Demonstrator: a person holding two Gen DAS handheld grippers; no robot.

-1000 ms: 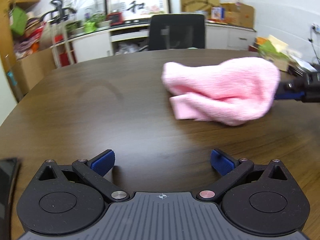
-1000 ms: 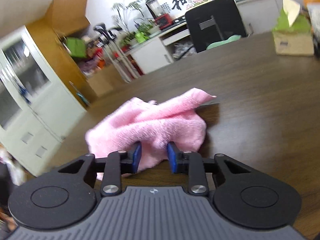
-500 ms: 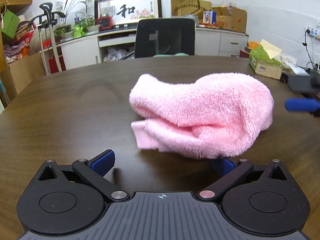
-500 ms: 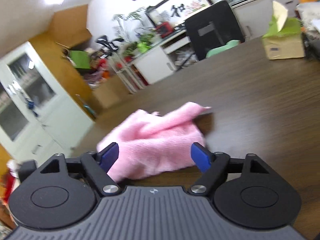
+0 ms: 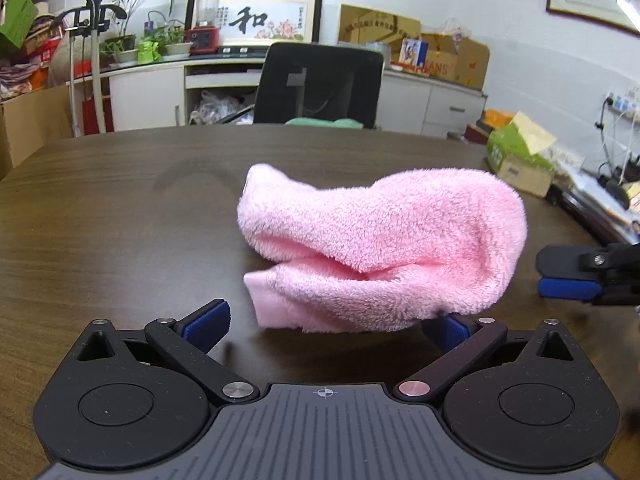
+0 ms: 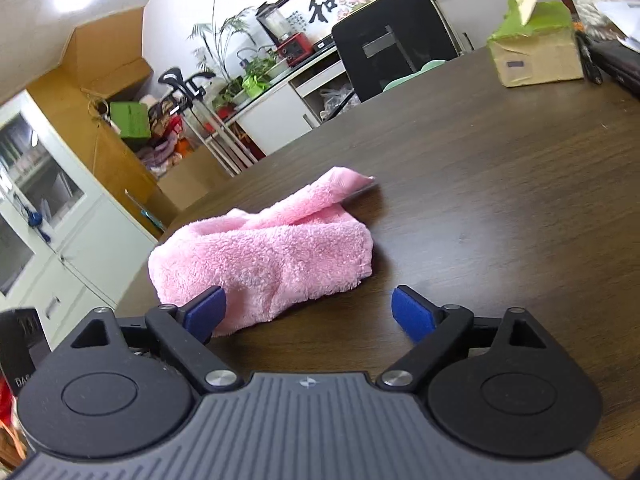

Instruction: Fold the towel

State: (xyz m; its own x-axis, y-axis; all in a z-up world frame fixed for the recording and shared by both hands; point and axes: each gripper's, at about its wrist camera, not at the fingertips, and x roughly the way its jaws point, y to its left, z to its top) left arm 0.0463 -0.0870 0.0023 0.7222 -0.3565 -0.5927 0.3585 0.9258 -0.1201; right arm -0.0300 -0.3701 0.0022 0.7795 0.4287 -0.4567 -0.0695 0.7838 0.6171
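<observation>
Towel [image 5: 380, 252] lies bunched on the table [image 5: 120, 216], pink, loosely doubled over itself rather than flat; I see an upper lobe draped over a lower layer, with a gap between them on the near side in the left wrist view. Left gripper [image 5: 326, 322] is spread wide and grasps nothing: its left pad [image 5: 206, 320] is clear of the cloth, its right pad [image 5: 450, 330] sits just under the near right edge of the towel, and I cannot tell whether it touches. Right gripper [image 6: 310, 310] is likewise released, jaws wide apart; its left pad [image 6: 206, 312] overlaps the near edge of the towel [image 6: 264, 256], its right pad [image 6: 414, 314] is over bare table [image 6: 500, 200]. From the left wrist view I see the right gripper [image 5: 576, 282] just to the right of the towel, apart from it. In the right wrist view one corner of the towel points to the far right, lying on the wood. Tissue box [image 5: 520, 158] stands at the far right of the table, well apart from the towel. Black chair [image 5: 318, 84] is behind the far table edge.
</observation>
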